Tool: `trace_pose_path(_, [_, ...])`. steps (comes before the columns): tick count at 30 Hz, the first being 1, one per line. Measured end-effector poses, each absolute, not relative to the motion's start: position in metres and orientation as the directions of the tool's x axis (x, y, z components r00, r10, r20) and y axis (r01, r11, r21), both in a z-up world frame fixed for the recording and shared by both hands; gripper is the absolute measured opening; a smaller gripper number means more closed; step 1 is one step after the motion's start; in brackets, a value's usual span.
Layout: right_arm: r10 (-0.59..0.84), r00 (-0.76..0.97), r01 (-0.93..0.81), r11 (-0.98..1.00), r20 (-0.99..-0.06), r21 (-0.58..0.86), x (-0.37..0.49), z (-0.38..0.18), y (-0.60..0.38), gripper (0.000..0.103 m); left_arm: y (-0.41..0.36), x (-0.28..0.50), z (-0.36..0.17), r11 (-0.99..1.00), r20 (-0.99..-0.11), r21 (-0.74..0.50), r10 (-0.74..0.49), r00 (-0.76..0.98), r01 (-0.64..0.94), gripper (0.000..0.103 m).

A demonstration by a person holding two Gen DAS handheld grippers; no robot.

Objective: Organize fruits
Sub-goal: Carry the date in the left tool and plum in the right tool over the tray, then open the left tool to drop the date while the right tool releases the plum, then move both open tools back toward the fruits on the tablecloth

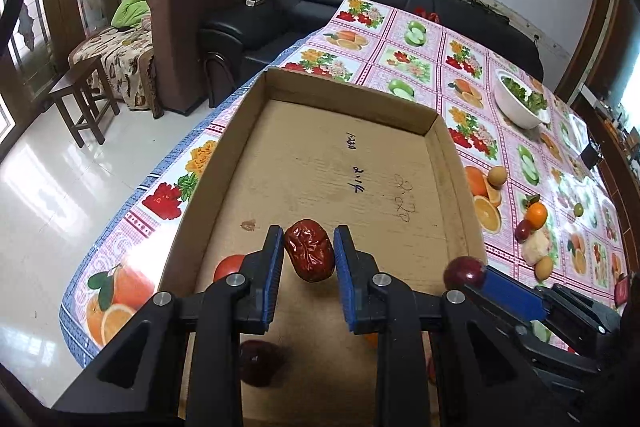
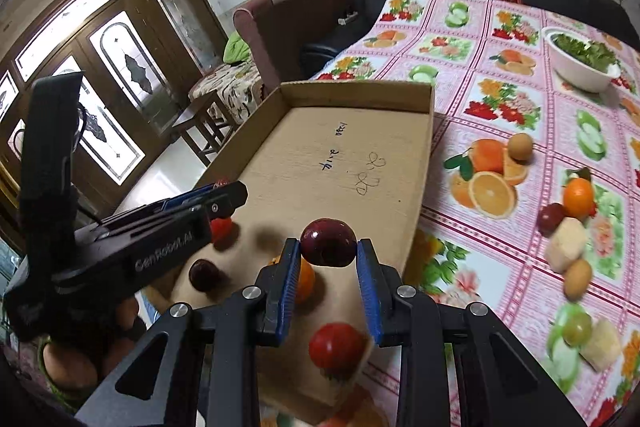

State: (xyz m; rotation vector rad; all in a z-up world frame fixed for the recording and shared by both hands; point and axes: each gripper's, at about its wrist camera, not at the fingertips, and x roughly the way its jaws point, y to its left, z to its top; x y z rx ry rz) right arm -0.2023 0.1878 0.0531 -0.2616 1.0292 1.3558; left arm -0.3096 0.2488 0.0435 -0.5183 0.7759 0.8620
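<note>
A shallow cardboard tray point(image 1: 352, 99) lies on the fruit-print tablecloth; it also shows in the right wrist view point(image 2: 360, 95). My left gripper point(image 1: 308, 251) is shut on a wrinkled red date point(image 1: 310, 250) and holds it above the tray's near end. My right gripper point(image 2: 328, 247) is shut on a dark red plum point(image 2: 328, 242) above the tray; it shows at the right in the left wrist view point(image 1: 466, 273). Inside the tray lie a red tomato point(image 2: 336, 345), a dark plum point(image 2: 203, 274), an orange fruit point(image 2: 305, 281) and another red fruit point(image 2: 221, 227).
A white bowl of greens point(image 1: 520, 103) stands at the far right of the table. Loose fruits point(image 1: 534, 217) lie on the cloth right of the tray, among them a small brown one point(image 1: 497, 174). Sofas point(image 1: 320, 7) and a wooden stool point(image 1: 82, 95) stand beyond the table.
</note>
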Motion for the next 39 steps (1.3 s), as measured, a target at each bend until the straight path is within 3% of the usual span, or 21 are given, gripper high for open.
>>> trace_pose_path(22, [0.619, -0.151, -0.89, 0.254, -0.771, 0.378, -0.204, 0.027, 0.211, 0.03, 0.259, -0.302, 0.023, 0.539, -0.834, -0.086, 0.42, 0.356, -0.838, 0.023])
trace_pose_path(26, [0.627, -0.151, -0.886, 0.257, -0.765, 0.385, -0.204, 0.028, 0.208, 0.038, 0.257, -0.305, 0.026, 0.533, -0.834, -0.096, 0.418, 0.36, -0.841, 0.03])
trace_pose_path(39, [0.67, -0.119, -0.885, 0.263, -0.733, 0.384, -0.202, 0.048, 0.175, 0.041, 0.236, -0.316, 0.05, 0.52, -0.797, -0.098, 0.47, 0.38, -0.849, 0.042])
